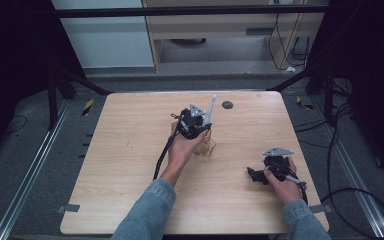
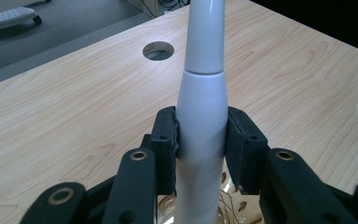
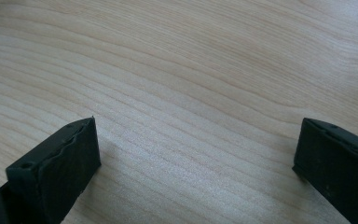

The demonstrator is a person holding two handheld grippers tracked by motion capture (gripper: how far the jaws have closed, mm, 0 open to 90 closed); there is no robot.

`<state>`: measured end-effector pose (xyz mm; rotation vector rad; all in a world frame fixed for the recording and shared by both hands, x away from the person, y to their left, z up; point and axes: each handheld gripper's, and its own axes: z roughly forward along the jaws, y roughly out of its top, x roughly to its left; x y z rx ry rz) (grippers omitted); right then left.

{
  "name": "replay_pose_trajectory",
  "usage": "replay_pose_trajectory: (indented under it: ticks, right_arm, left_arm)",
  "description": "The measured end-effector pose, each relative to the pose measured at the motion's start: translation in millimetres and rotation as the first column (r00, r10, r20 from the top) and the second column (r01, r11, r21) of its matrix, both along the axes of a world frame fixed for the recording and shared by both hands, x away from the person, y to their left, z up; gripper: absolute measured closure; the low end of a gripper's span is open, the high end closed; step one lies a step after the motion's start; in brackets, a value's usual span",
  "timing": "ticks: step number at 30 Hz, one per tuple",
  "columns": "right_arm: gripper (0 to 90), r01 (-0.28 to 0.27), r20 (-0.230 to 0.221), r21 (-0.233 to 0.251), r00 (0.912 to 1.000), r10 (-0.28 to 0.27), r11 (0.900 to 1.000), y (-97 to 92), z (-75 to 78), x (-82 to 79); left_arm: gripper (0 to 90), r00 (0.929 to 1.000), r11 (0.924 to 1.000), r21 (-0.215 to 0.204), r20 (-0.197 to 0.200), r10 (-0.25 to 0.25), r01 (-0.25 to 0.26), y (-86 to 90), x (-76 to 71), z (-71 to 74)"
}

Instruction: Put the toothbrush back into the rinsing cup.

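Left gripper [image 2: 201, 140] clamped on a white handle [image 2: 202, 121], jaws pressing both its sides; the handle stands nearly upright, tip tilted slightly away. Below the jaws sits a clear glass [image 2: 228, 205], its rim just under the handle; whether they touch, can't tell. In the high view the left gripper [image 1: 194, 122] is near the table [image 1: 130, 150] centre, short of the round hole [image 1: 227, 105]. Right gripper [image 3: 196, 158] jaws wide apart, nothing between them, low over bare wood, well right of the glass [image 1: 206, 146].
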<state>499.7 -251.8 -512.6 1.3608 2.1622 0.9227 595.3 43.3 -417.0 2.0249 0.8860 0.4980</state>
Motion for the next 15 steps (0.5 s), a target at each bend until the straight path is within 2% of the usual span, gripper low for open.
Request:
replay_pose_trajectory:
  ticks: [15]
  right_arm:
    - [0.3, 0.000, 0.000, 0.000, 1.0000, 0.000, 1.0000, 0.0, 0.0, 0.0]
  left_arm:
    - [65.6, 0.9999, 1.0000, -0.008, 0.011, 0.001, -0.001, 1.1, -0.5, 2.2]
